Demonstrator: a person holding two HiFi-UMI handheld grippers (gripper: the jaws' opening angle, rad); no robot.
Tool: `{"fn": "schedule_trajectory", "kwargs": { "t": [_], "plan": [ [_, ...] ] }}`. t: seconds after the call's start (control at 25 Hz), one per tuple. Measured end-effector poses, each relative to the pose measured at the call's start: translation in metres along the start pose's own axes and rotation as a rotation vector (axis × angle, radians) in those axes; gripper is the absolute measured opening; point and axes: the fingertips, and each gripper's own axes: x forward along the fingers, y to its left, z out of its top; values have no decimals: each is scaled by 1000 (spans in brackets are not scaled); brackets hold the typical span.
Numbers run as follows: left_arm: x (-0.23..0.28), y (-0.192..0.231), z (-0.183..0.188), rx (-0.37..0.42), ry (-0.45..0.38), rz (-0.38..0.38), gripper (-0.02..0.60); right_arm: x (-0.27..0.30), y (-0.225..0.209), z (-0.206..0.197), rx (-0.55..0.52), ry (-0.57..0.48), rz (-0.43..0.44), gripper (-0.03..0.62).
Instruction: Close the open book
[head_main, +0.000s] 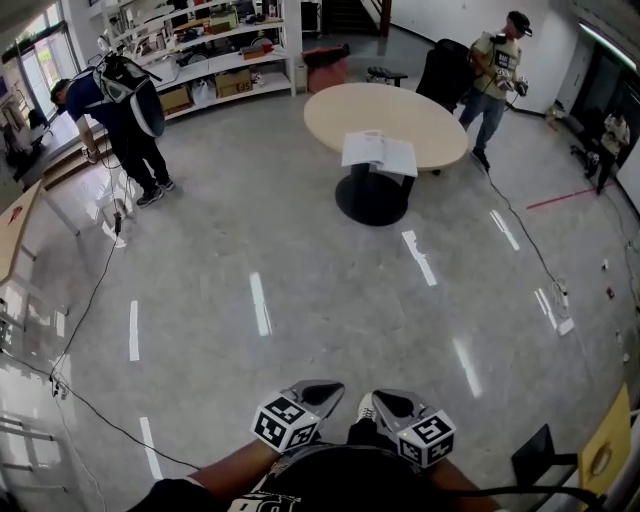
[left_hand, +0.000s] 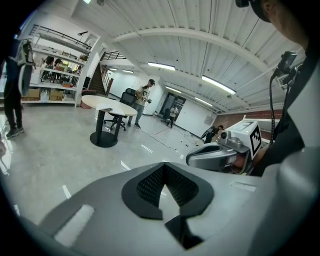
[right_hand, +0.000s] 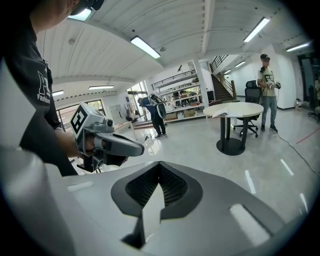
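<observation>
I have both tools low and close to my body. The left gripper (head_main: 318, 390) has its jaws pressed together with nothing between them, and the right gripper (head_main: 390, 403) looks the same, closed and empty. The open book (head_main: 379, 152) lies flat, pages up, at the near edge of the round table (head_main: 330, 110). It is well apart from both grippers, across a stretch of glossy floor (head_main: 300, 260). The table stands on a dark pedestal base (head_main: 372, 200). One person (head_main: 115, 110) bends over near the shelves (head_main: 215, 55) on the left. Another person (head_main: 495, 75) stands past the table's far right edge, beside a black chair (head_main: 445, 70).
</observation>
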Motion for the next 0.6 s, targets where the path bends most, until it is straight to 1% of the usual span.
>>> {"fn": "schedule_trajectory", "kwargs": {
  "t": [0.28, 0.48, 0.6],
  "plan": [
    [63, 5, 80, 16, -59, 60, 8, -6, -82, 55, -23, -56, 46, 9],
    [118, 5, 110, 54, -50, 85, 8, -24, -149, 71, -34, -85, 44, 9],
    [141, 7, 132, 57, -39, 108, 8, -37, -181, 83, -31, -97, 30, 9]
  ]
}}
